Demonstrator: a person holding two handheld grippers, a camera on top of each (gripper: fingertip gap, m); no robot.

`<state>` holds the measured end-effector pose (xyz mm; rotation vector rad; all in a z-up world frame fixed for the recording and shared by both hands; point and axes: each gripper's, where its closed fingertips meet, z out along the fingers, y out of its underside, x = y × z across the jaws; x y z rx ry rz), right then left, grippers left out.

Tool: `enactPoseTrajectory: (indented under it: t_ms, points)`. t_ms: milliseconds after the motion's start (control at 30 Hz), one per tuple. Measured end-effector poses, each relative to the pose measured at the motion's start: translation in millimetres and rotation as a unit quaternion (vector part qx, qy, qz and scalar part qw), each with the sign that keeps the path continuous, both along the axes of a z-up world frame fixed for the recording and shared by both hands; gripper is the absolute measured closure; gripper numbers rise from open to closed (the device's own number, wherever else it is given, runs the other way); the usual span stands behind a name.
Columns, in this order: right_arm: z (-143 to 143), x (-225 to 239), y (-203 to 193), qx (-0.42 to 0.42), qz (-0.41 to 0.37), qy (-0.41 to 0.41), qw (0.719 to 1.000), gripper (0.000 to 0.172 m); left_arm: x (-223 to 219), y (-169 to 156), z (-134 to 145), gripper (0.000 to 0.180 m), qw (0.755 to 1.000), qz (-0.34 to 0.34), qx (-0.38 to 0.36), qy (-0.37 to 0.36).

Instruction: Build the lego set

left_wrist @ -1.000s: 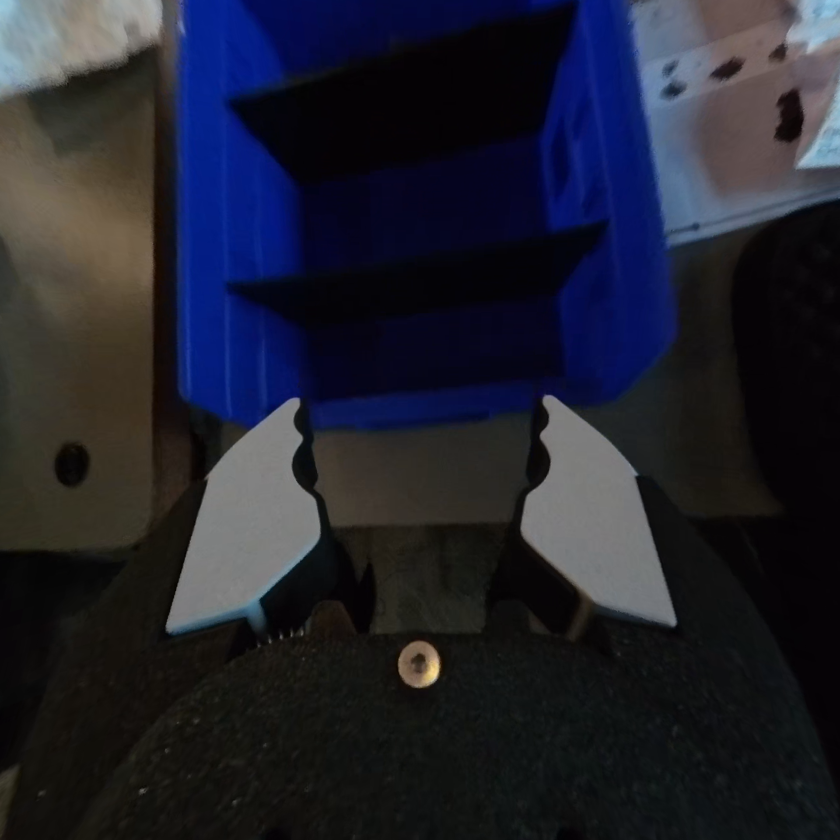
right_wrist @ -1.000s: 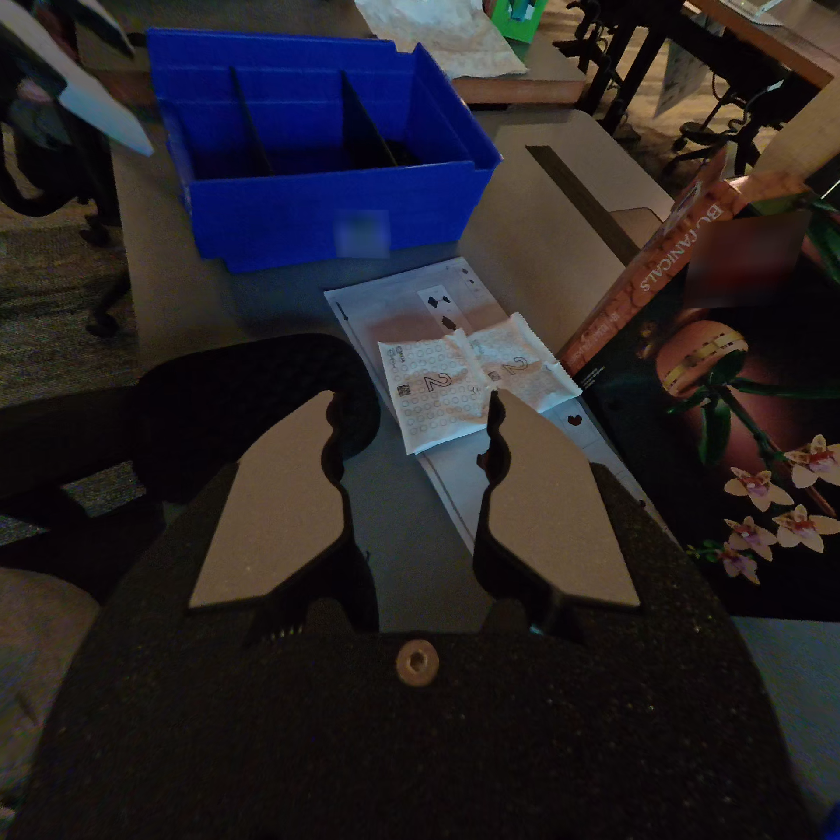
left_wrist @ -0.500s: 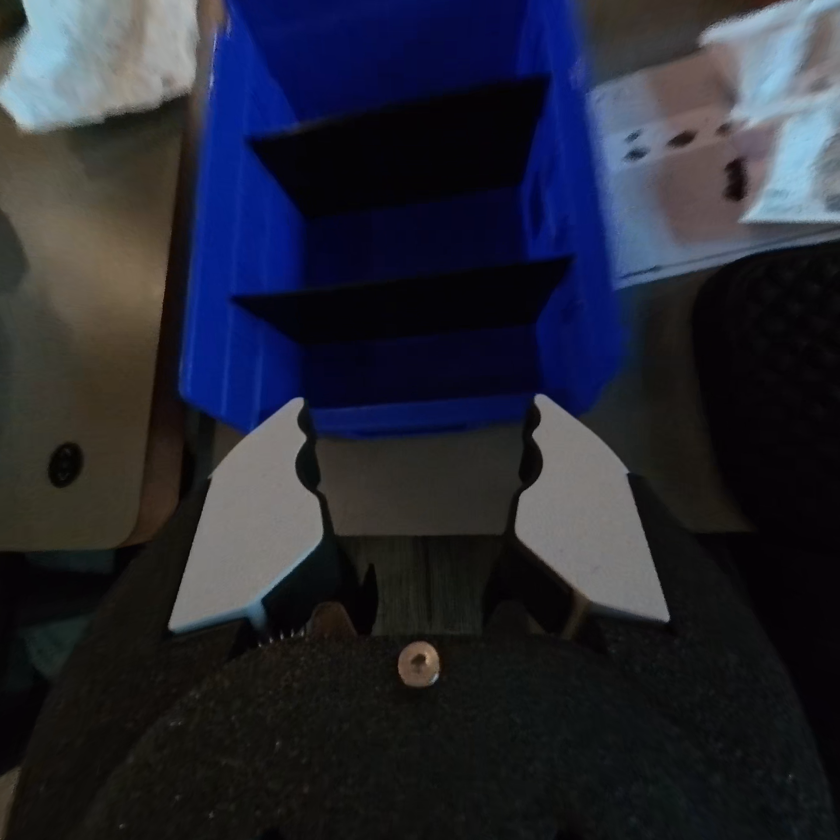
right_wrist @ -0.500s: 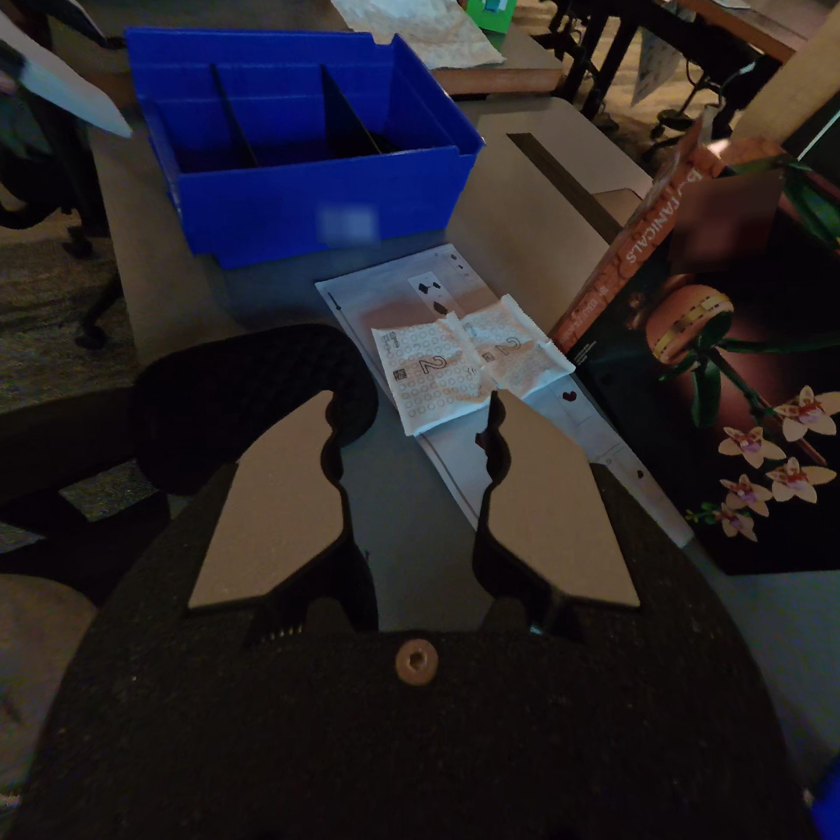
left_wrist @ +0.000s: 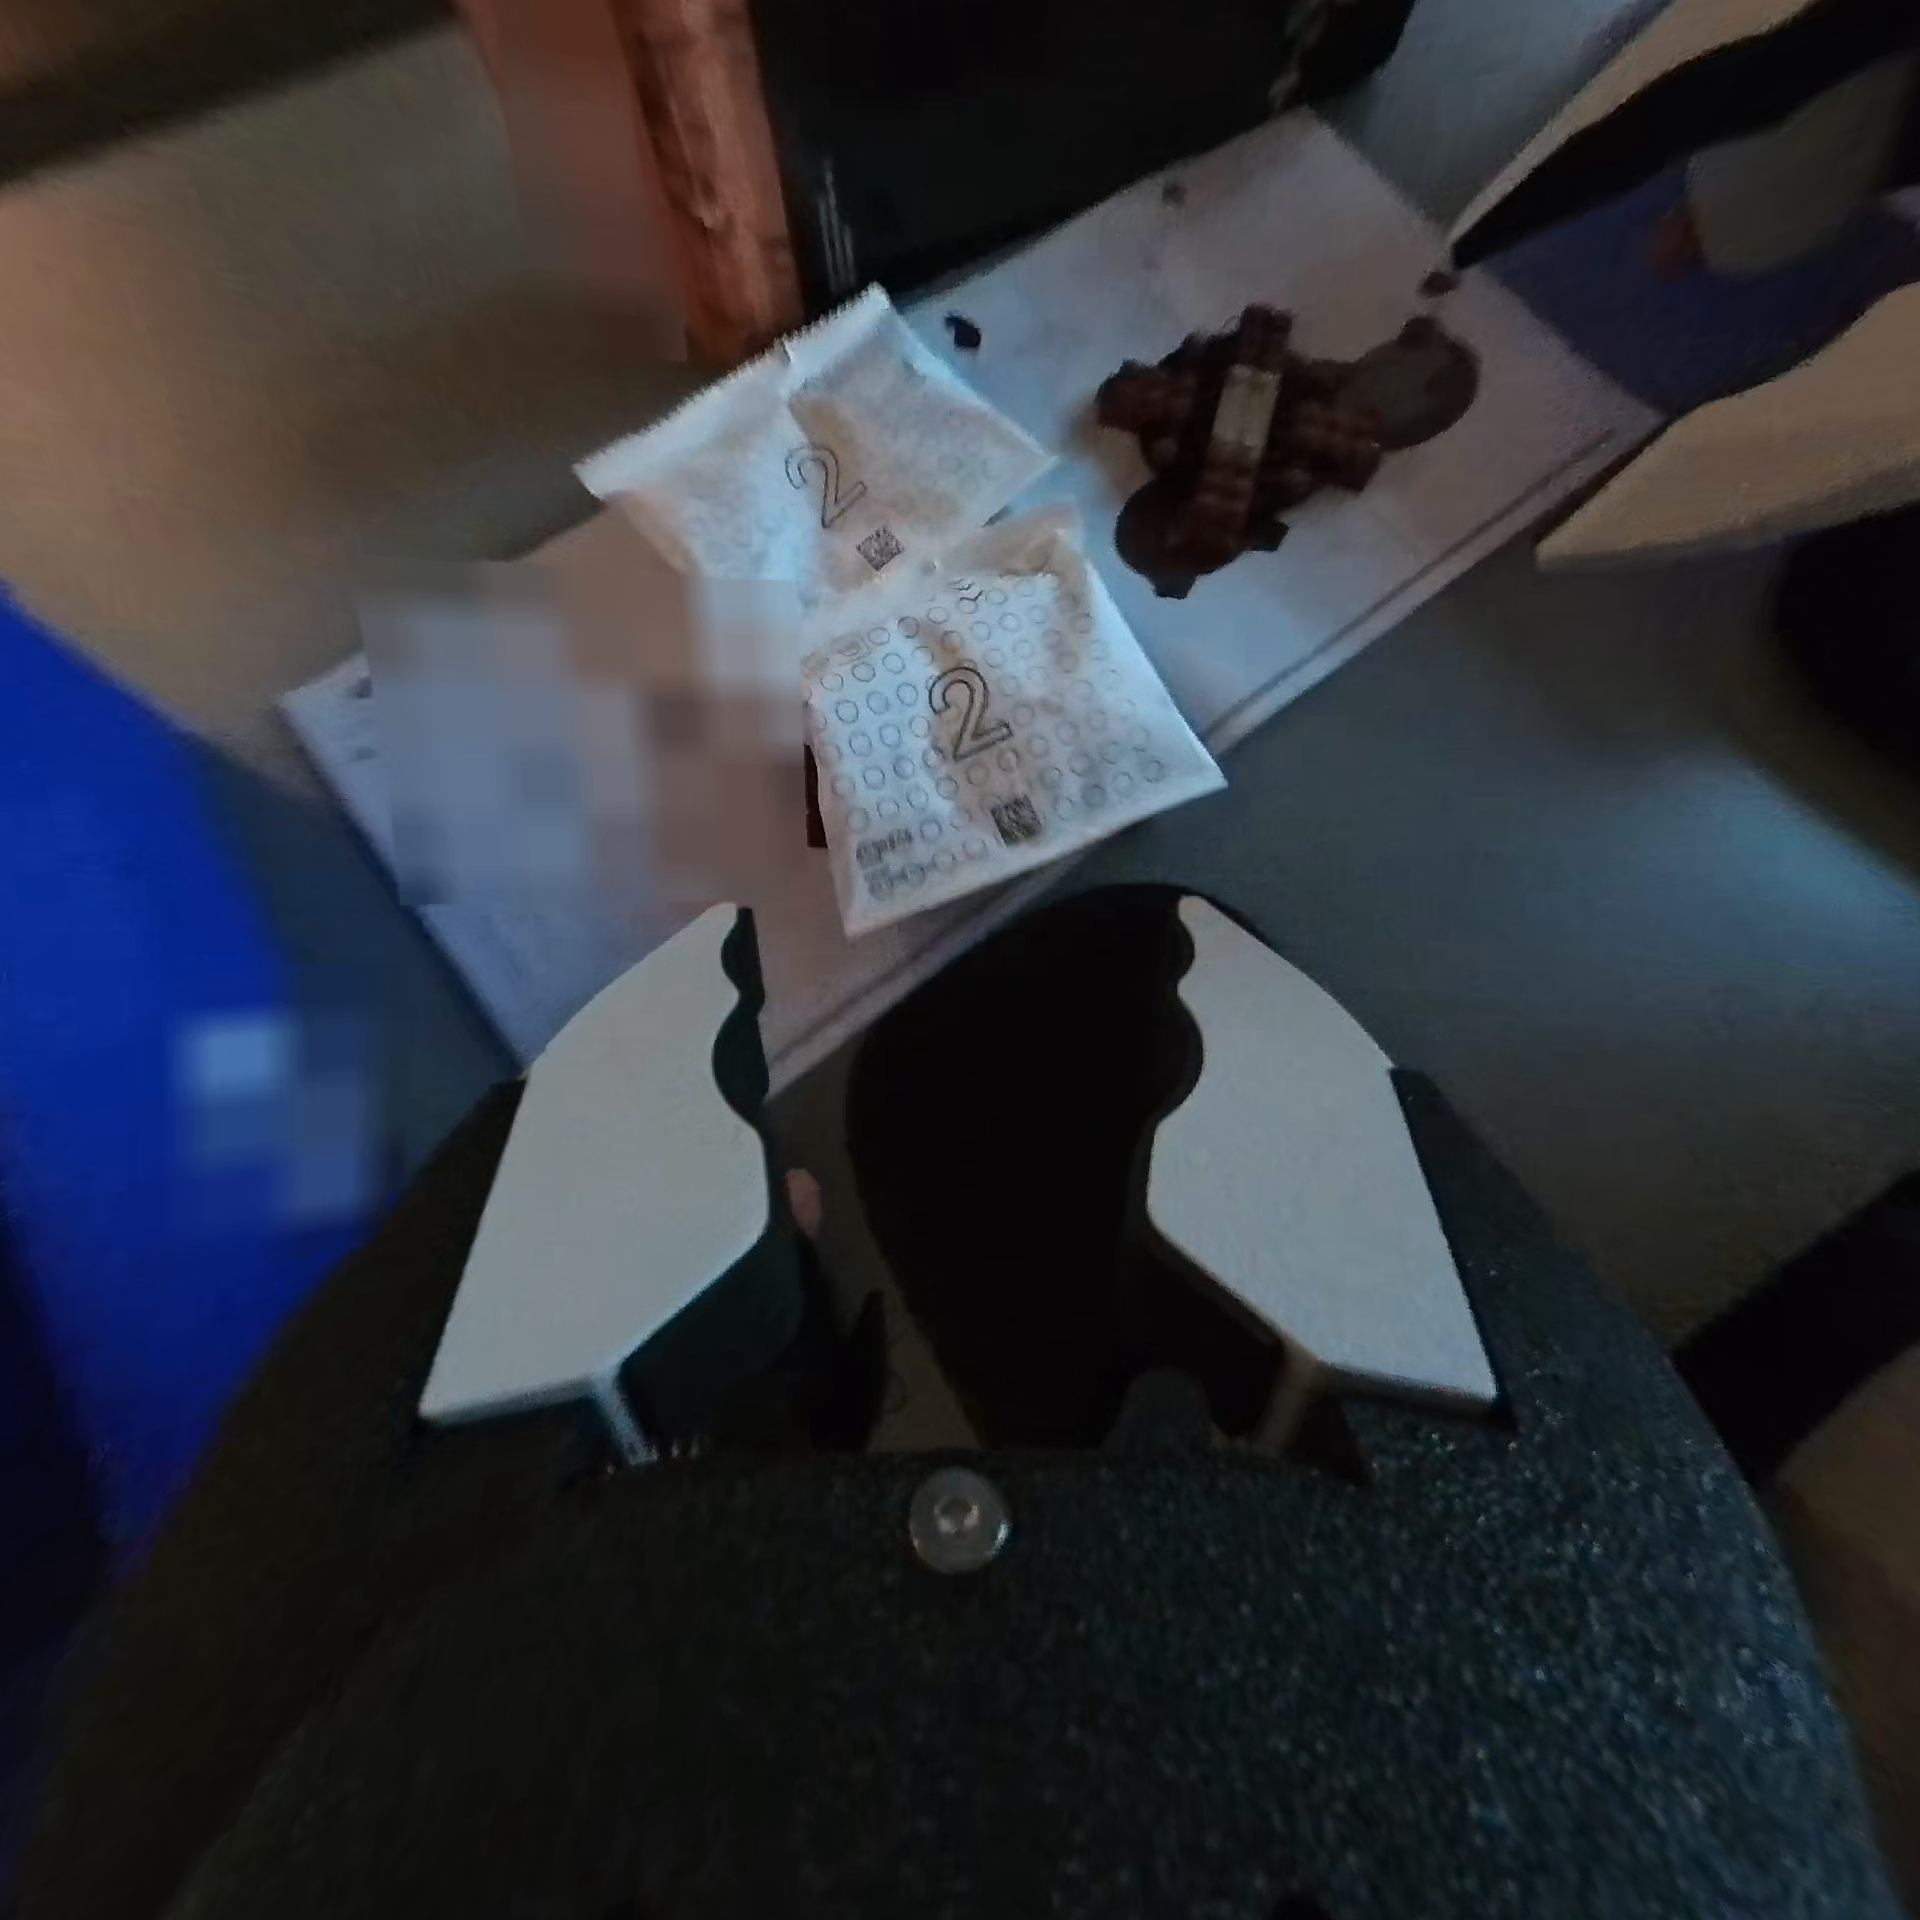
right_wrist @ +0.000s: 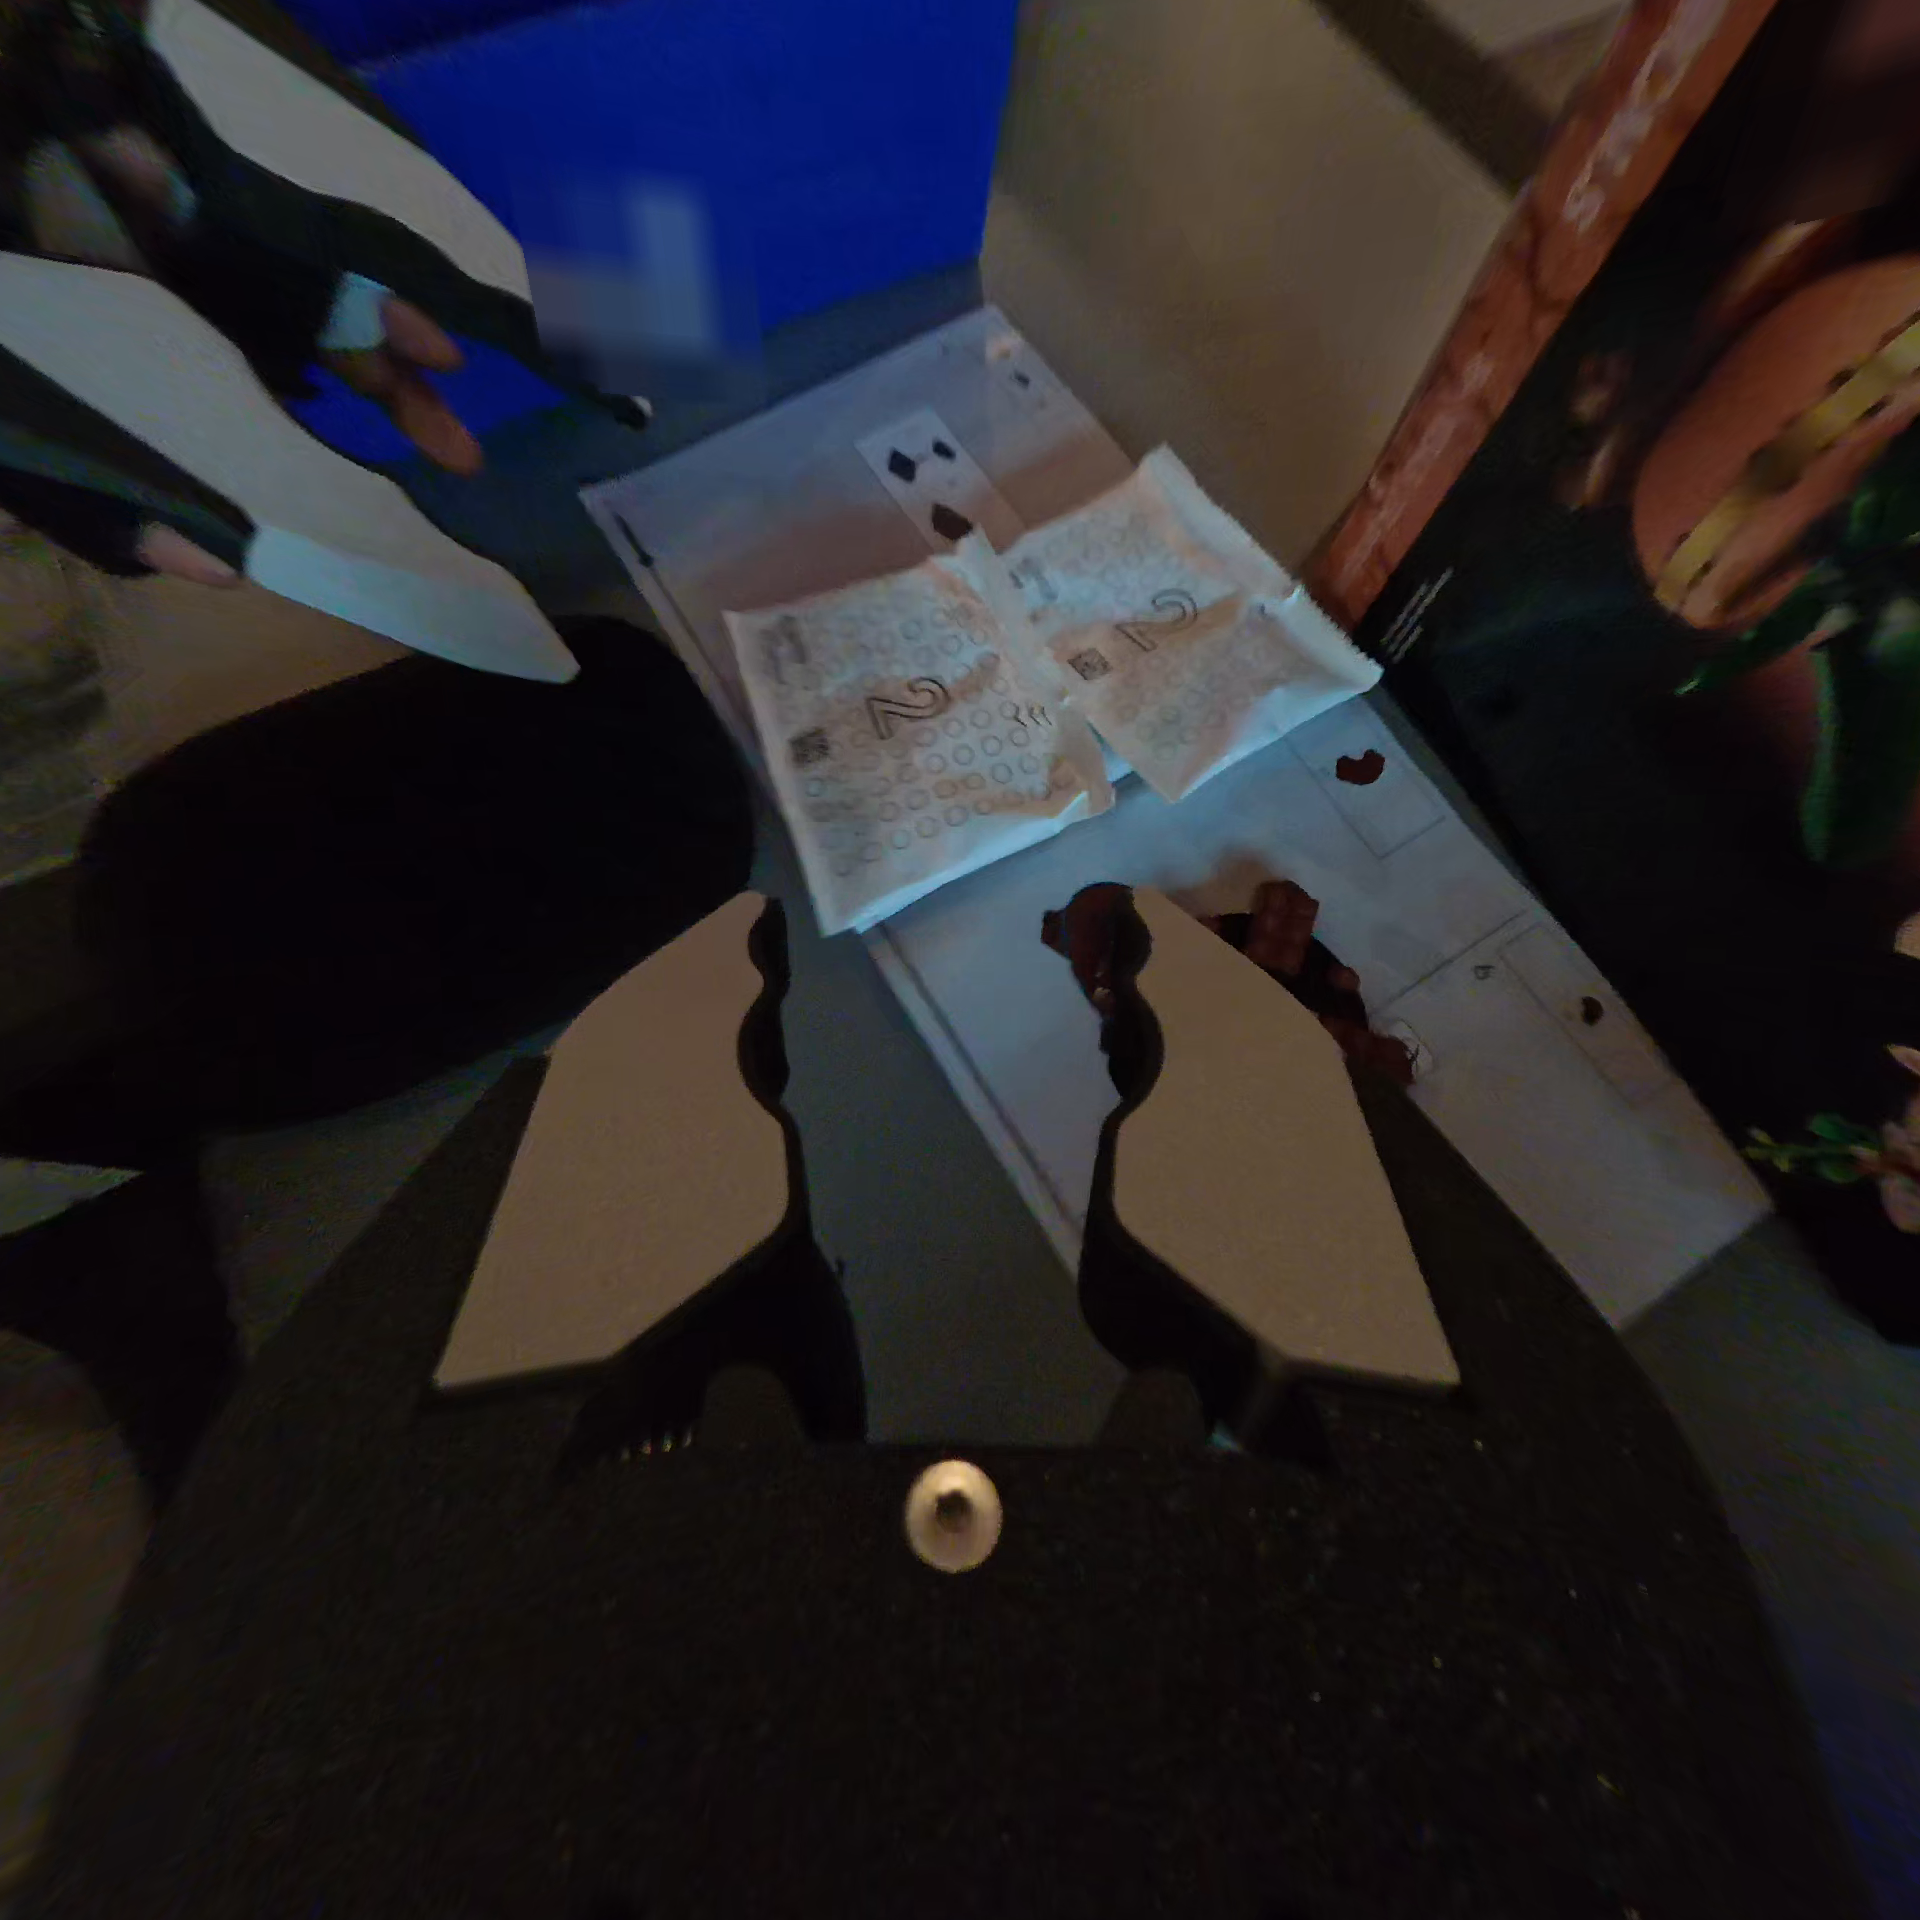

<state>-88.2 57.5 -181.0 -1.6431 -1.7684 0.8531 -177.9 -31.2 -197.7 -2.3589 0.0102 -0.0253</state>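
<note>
Two white paper bags lie on an open booklet (left_wrist: 1351, 312): a near bag (left_wrist: 977, 727) and a far bag (left_wrist: 821, 468). My left gripper (left_wrist: 961, 925) is open and empty, just short of the near bag's corner. A dark brown brick assembly (left_wrist: 1247, 436) sits on the booklet to the right of the bags. In the right wrist view the bags (right_wrist: 914, 748) (right_wrist: 1174, 665) lie ahead of my right gripper (right_wrist: 951, 914), which is open and empty above the booklet's (right_wrist: 1247, 1122) edge. Its right finger (right_wrist: 1247, 1143) covers part of the brown assembly (right_wrist: 1288, 925). The left gripper (right_wrist: 416, 520) shows at upper left, held by a hand.
A blue bin (right_wrist: 727, 156) stands behind the booklet, and also shows at the left of the left wrist view (left_wrist: 104, 935). A tall printed box with flowers (right_wrist: 1662, 520) stands along the right. A black rounded object (right_wrist: 364, 883) lies left of the booklet.
My left gripper swung away from the blue bin to the paper bags, and its jaws narrowed a little. My right gripper moved forward and down over the booklet, jaws unchanged.
</note>
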Motion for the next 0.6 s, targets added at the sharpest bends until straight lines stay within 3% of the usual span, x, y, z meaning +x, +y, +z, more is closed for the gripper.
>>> enactPoseTrajectory:
  t_ms: [100,300,600]
  points:
    - [-14.1,-16.1,16.9,0.004,-0.002,-0.011,1.0,0.124,-13.2,14.5,-18.2,0.11,1.0,0.008,-0.022,-0.001]
    - [-40.3,-44.1,36.0,-0.013,-0.001,-0.049,0.999,0.138,-25.8,32.9,-31.0,0.14,1.0,0.023,-0.01,0.003]
    - [-70.3,-64.2,31.0,-0.074,0.031,-0.123,0.989,0.143,-18.1,38.9,-48.9,0.146,0.999,-0.02,-0.039,-0.015]
